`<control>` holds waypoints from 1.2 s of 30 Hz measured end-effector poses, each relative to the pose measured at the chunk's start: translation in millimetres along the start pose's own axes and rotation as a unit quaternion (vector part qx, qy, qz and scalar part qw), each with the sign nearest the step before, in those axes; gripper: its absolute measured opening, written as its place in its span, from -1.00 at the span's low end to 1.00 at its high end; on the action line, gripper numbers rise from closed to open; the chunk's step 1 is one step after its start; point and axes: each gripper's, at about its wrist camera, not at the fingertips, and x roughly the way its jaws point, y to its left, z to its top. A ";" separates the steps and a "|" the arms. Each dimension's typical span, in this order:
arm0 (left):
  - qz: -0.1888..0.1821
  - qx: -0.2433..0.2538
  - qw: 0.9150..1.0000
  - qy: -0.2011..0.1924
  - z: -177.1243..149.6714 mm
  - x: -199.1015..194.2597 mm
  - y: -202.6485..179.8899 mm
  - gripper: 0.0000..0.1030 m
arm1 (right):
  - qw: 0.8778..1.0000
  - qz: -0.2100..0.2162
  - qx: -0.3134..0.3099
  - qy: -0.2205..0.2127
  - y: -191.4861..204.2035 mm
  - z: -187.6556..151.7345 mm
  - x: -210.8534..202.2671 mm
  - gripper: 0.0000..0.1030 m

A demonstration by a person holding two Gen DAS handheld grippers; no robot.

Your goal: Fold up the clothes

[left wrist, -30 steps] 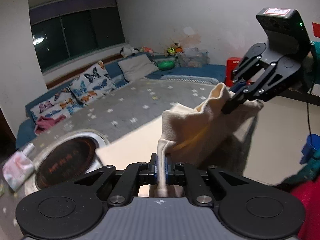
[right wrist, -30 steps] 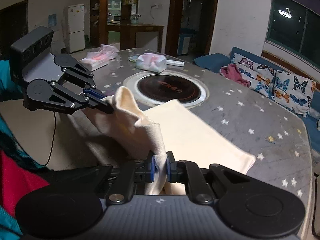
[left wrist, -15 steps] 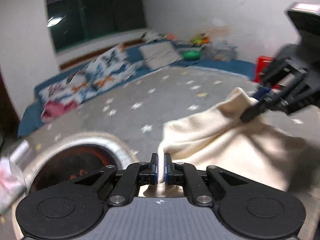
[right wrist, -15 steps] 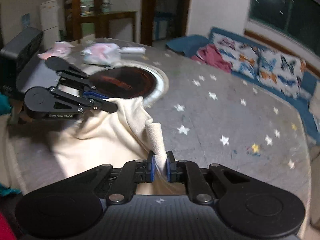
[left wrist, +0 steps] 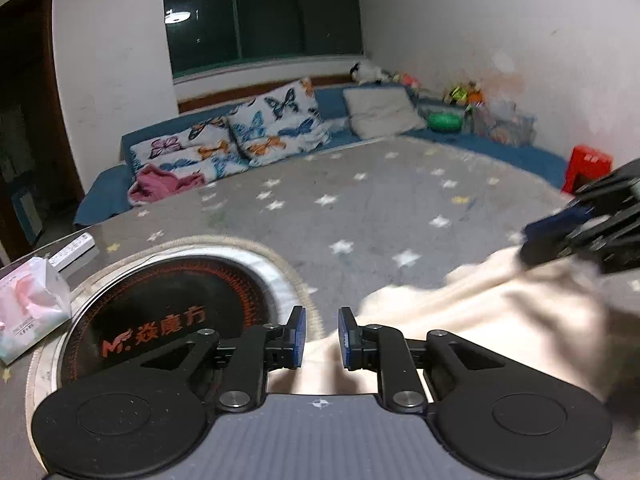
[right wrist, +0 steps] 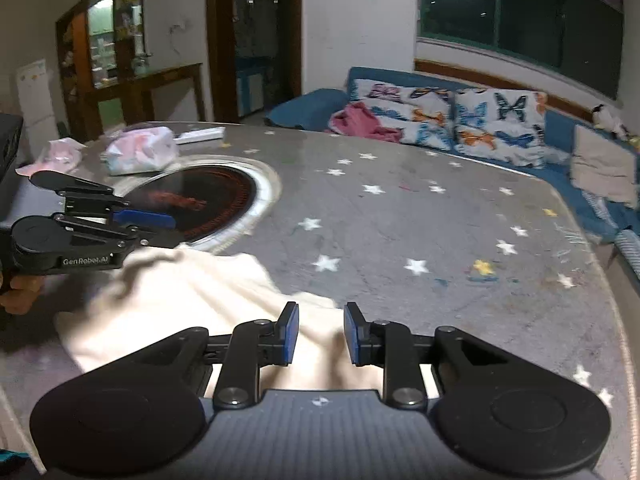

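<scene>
Two grippers: left gripper [left wrist: 322,338] and right gripper [right wrist: 321,334], jaws parted, gripping nothing.
Cloth: cream garment [right wrist: 192,300] apparently lies loose on starred table [right wrist: 400,216].

**Around the star-patterned table**

The grey table [right wrist: 400,220] is scattered with white stars, with a few yellow ones among them. Set into it is a round dark hotplate [left wrist: 168,312] with a pale ring and orange lettering. Beside that lies a pink-and-white tissue pack [left wrist: 28,312], with a white remote [left wrist: 74,250] just beyond it — a second pinkish bundle [right wrist: 56,156] sits at the table's far edge.

Behind the table runs a blue bench sofa [right wrist: 312,108] with butterfly cushions [left wrist: 276,120], a crumpled pink garment [right wrist: 364,120] and a plain grey pillow [left wrist: 380,110]. A dark window [left wrist: 260,12] reflects a ceiling lamp — a red box [left wrist: 588,164] stands in the corner.
</scene>
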 end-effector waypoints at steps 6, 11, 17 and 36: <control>-0.042 0.006 0.999 0.013 -14.6 -11.6 -24.4 -0.62 | 1.000 0.020 0.013 0.013 13.4 9.5 17.7 -0.54; -0.040 -0.010 0.999 0.034 -25.7 -5.5 -21.7 -0.62 | 0.999 0.017 0.027 0.028 19.3 10.0 43.9 -0.54; -0.044 -0.016 0.998 0.032 -33.0 -7.9 -19.4 -0.58 | 0.999 0.002 0.041 0.032 23.9 6.9 64.5 -0.51; -0.021 -0.052 0.998 0.025 -30.3 -6.2 2.6 -0.51 | 0.999 -0.010 0.025 0.023 39.9 15.9 80.9 -0.25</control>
